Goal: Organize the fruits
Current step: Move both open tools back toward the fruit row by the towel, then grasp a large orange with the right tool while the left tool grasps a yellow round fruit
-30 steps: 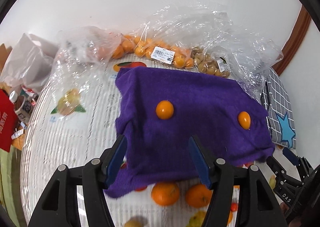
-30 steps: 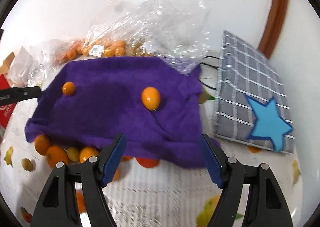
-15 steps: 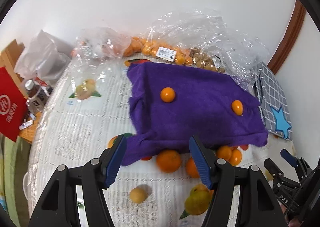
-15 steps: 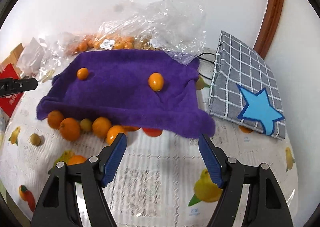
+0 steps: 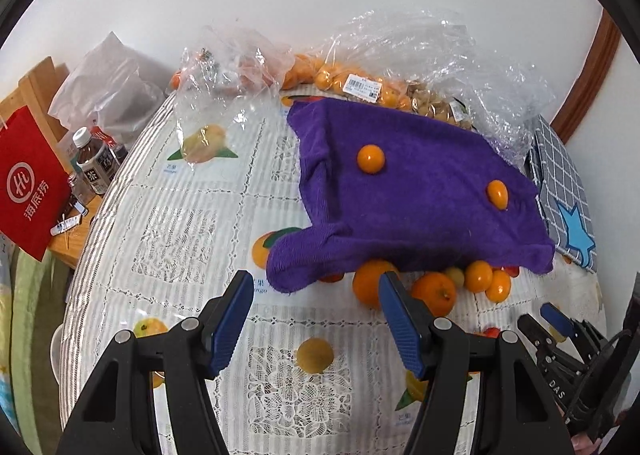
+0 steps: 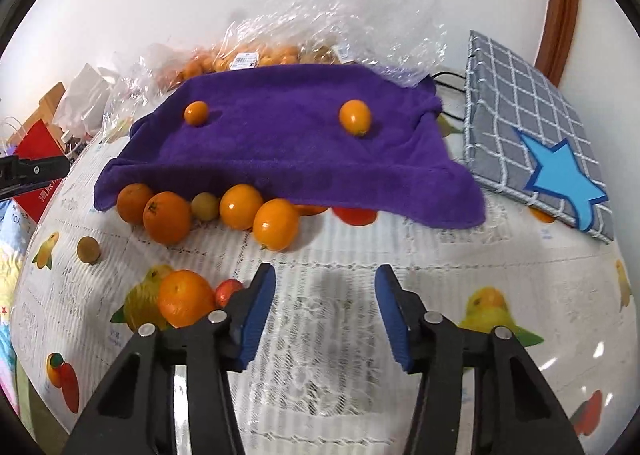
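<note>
A purple towel (image 5: 416,191) (image 6: 296,151) lies raised over something, with two small orange fruits (image 5: 371,159) (image 5: 497,193) (image 6: 196,113) (image 6: 354,117) on top. Several oranges (image 5: 370,282) (image 6: 167,217) and small fruits line its near edge, partly hidden under it. A loose yellow fruit (image 5: 315,355) and an orange (image 6: 185,298) lie nearer. My left gripper (image 5: 316,295) is open and empty, short of the towel's left corner. My right gripper (image 6: 325,287) is open and empty, short of the towel's front edge.
Clear plastic bags of fruit (image 5: 400,67) (image 6: 320,31) sit behind the towel by the wall. A grey checked pad with a blue star (image 6: 536,143) (image 5: 564,191) lies right. Bottles (image 5: 96,167) and a red bag (image 5: 28,183) stand off the table's left edge.
Both grippers have pulled back from the towel, so more of the table and the fruit along the towel's edge shows. Both stay open and empty.
</note>
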`<act>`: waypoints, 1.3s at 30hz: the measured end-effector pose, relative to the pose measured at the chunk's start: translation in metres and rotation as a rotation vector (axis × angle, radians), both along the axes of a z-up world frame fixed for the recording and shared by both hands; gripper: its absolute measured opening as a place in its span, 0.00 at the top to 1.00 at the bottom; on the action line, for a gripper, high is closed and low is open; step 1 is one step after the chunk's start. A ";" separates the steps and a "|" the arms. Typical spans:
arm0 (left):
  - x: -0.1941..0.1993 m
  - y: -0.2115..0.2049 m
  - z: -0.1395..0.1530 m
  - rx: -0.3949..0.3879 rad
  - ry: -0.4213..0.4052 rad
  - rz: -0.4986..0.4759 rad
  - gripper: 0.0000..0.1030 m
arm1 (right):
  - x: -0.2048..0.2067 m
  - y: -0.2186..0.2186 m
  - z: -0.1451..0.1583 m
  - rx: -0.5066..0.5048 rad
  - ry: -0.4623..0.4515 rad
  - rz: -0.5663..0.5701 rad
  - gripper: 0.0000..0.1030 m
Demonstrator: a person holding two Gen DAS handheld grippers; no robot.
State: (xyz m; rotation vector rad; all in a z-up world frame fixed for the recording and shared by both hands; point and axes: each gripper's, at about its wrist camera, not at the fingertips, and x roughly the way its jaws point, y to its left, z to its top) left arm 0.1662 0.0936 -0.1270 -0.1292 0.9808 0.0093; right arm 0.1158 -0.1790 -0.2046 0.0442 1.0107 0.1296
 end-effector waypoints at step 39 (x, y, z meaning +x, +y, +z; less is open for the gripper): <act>-0.014 0.015 -0.049 -0.119 0.073 -0.097 0.39 | 0.010 0.001 -0.014 -0.027 0.012 0.015 0.69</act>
